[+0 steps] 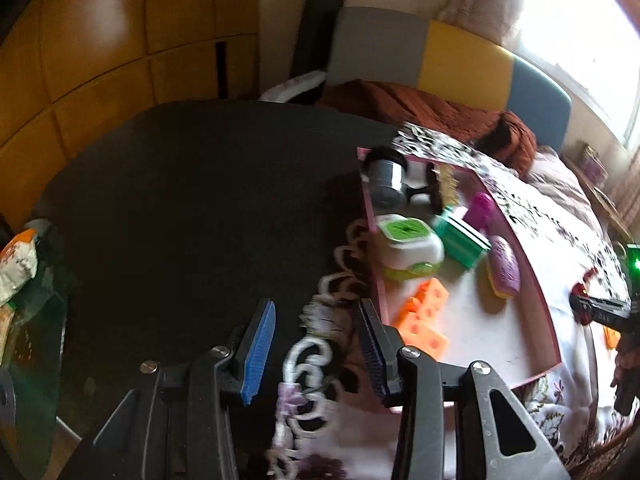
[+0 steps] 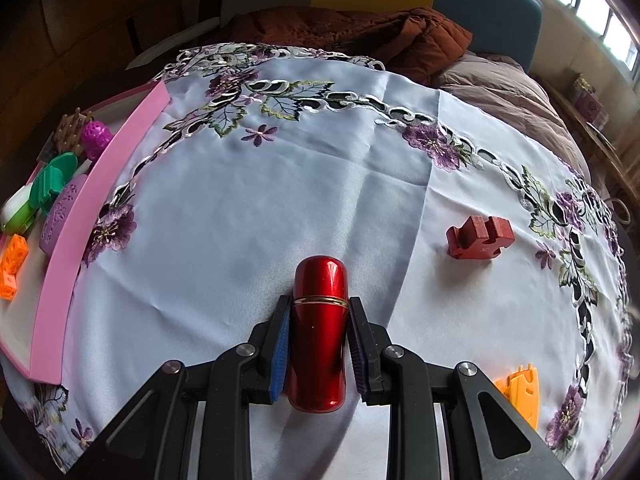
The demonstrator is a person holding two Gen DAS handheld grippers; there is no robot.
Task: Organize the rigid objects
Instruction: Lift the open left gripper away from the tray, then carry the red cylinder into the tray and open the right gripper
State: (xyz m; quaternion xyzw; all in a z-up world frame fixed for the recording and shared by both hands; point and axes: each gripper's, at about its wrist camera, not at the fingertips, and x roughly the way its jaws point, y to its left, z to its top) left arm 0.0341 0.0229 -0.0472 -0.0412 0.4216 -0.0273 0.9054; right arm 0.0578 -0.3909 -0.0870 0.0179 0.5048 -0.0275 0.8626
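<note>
Several items are already gathered in the pink tray (image 2: 52, 280) at nine o'clock. A red capsule (image 2: 318, 332) is pinched by the right tongs (image 2: 319, 344); the left tongs (image 1: 316, 344) are spread, empty. A red block (image 2: 480, 238) at two o'clock and an orange piece (image 2: 520, 392) at four o'clock are left on the worktop (image 2: 240, 220).

The right claw (image 2: 319, 344) was closed on a red metal capsule (image 2: 319, 332), held lengthwise above the embroidered tablecloth (image 2: 248, 208). A red wooden block (image 2: 480, 237) lay to the right; a pink tray (image 2: 80, 216) stood at left.

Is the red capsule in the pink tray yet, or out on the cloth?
Out. The right tool is shut on the red capsule over the white cloth; the pink tray sits off to the left.
</note>
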